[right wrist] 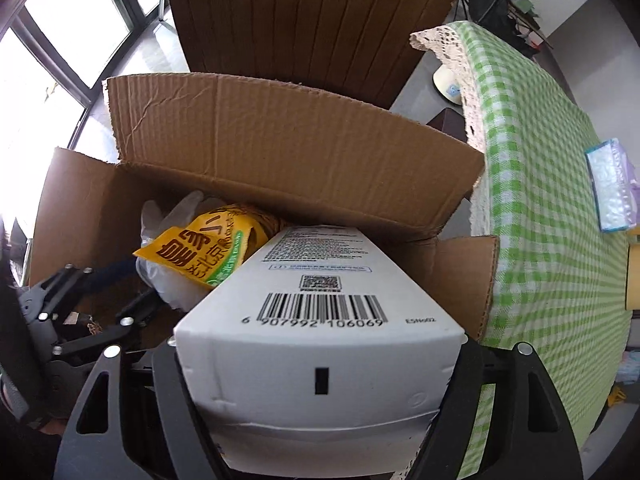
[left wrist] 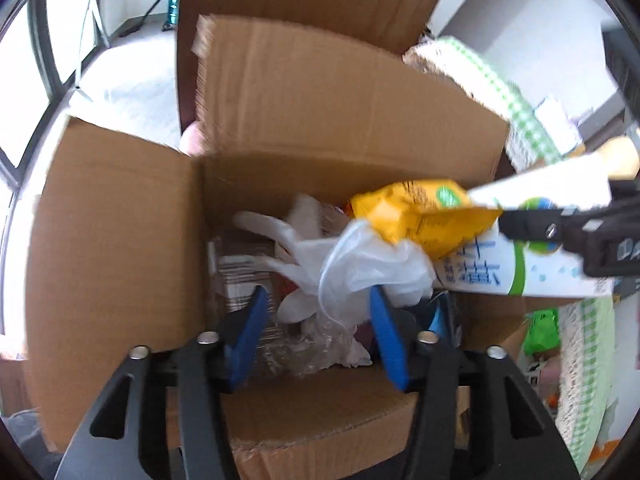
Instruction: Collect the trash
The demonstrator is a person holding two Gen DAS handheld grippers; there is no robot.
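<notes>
trash fills the box (left wrist: 120, 240): glove (left wrist: 360, 272), yellow bag (left wrist: 420, 216). left gripper (left wrist: 320, 308) spread, holding nothing; right gripper (right wrist: 320, 412) clamps a carton (right wrist: 320, 320) above it.

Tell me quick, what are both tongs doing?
Left tongs: open, empty, over the cardboard box.
Right tongs: closed on the white carton.

Brown, yellow, white and green check

The cardboard box (right wrist: 280, 148) is plain brown; the snack bag (left wrist: 420, 212) yellow with a green badge; the carton (right wrist: 320, 360) white with a black barcode; the tablecloth (right wrist: 540, 200) green-and-white checked.
</notes>
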